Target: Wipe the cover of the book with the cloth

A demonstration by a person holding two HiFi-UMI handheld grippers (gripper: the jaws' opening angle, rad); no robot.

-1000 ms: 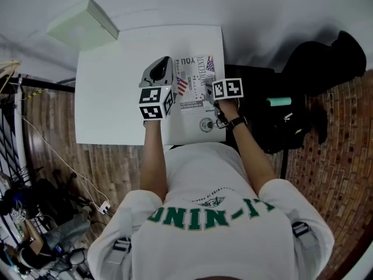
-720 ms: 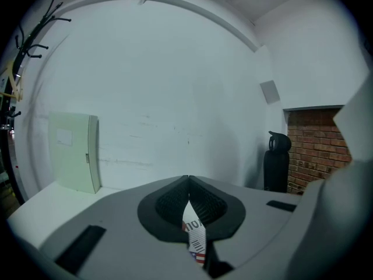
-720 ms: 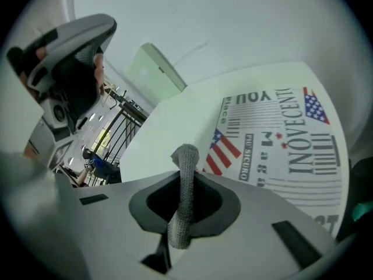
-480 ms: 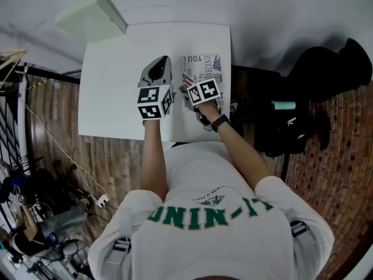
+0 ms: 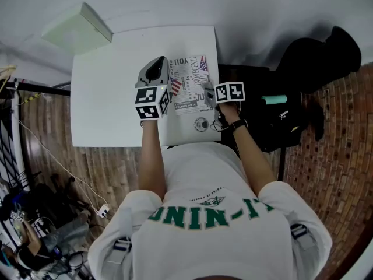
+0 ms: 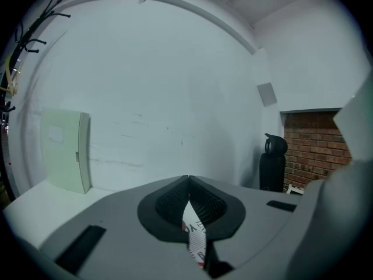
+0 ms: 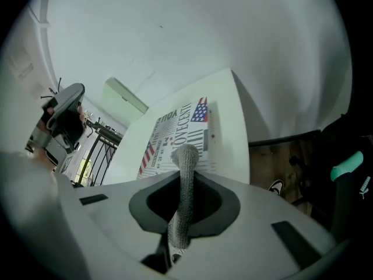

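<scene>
The book (image 5: 187, 81), its cover printed like a newspaper with flags, lies near the right side of the white table (image 5: 111, 98). My left gripper (image 5: 156, 70) sits at the book's left edge, shut on that edge; in the left gripper view (image 6: 188, 198) a strip of the printed cover (image 6: 195, 238) shows between the jaws. At the book's lower right edge my right gripper (image 5: 208, 92) is shut on a folded grey cloth (image 7: 185, 162). In the right gripper view (image 7: 183, 182) the cloth's end rests on the book (image 7: 175, 134).
A pale green box (image 5: 77, 28) stands at the table's far left corner. A small round object (image 5: 201, 123) lies on the table near the front edge. Right of the table are a black bag (image 5: 317, 57) and a teal item (image 5: 274, 100). Black railing (image 5: 35, 86) is left.
Half a second ago the right gripper and cloth were over the middle of the book; they are now back at its right edge. The left gripper has stayed put.
</scene>
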